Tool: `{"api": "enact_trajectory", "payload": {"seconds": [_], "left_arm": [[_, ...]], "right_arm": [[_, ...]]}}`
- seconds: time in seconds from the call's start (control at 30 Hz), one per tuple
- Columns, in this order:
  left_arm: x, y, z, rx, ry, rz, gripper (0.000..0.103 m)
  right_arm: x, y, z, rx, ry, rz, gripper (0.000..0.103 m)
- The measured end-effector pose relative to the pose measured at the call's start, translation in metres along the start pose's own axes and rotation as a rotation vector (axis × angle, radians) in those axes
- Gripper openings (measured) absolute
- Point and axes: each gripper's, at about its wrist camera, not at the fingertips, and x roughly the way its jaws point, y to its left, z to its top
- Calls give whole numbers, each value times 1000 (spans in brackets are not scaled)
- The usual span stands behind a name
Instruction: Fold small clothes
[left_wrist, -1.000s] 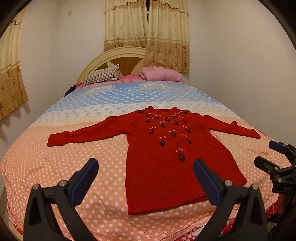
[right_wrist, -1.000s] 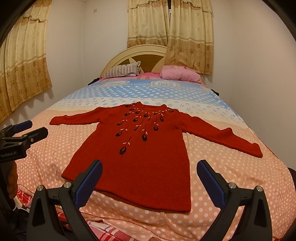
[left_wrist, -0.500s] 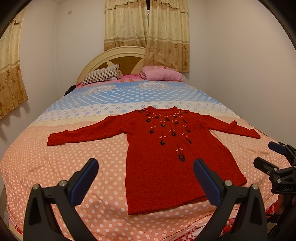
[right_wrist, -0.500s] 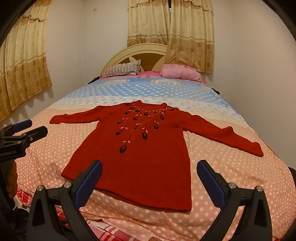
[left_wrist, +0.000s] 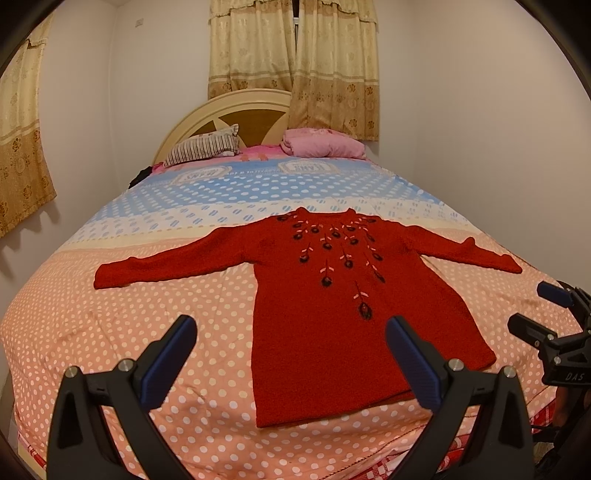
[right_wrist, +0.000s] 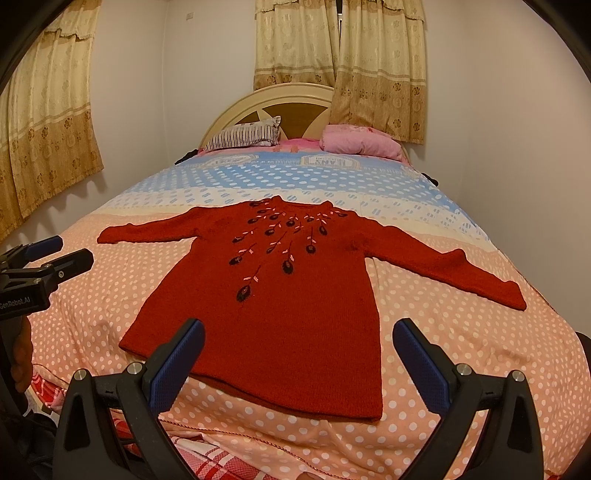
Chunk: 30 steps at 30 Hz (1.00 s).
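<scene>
A red knitted sweater (left_wrist: 325, 314) with dark embroidered flowers lies flat, face up, on the bed, both sleeves spread out; it also shows in the right wrist view (right_wrist: 280, 302). My left gripper (left_wrist: 290, 339) is open and empty, held above the sweater's hem at its left side. My right gripper (right_wrist: 297, 343) is open and empty, above the hem at its right side. Each gripper shows at the edge of the other's view: the right gripper (left_wrist: 535, 314), the left gripper (right_wrist: 59, 251).
The bed has a polka-dot cover (left_wrist: 110, 332), peach near me and blue farther back. A striped pillow (left_wrist: 203, 149) and a pink pillow (left_wrist: 321, 146) lie by the headboard (left_wrist: 240, 110). Walls and curtains close in on both sides.
Both grippers have crept slightly; the sweater looks a touch nearer in the right wrist view. Nothing was touched or moved.
</scene>
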Motion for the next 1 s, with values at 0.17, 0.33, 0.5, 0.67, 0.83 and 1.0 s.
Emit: {"api": "enact_trajectory", "payload": {"seconds": [0.17, 0.33, 0.5, 0.67, 0.83, 1.0], "left_arm": [[14, 1, 2, 24, 3, 14, 103], [45, -5, 9, 39, 34, 15, 103], [84, -15, 9, 64, 98, 7, 103], [116, -24, 13, 81, 135, 2, 103], [147, -28, 19, 78, 148, 35, 103], [164, -28, 14, 52, 176, 38, 103]], "right_arm": [[7, -8, 1, -10, 5, -13, 102], [30, -41, 1, 19, 32, -53, 102], [65, -99, 1, 139, 100, -80, 102], [98, -160, -1, 297, 178, -73, 102], [119, -233, 1, 467, 212, -108, 102], [128, -303, -7, 624, 217, -147, 102]]}}
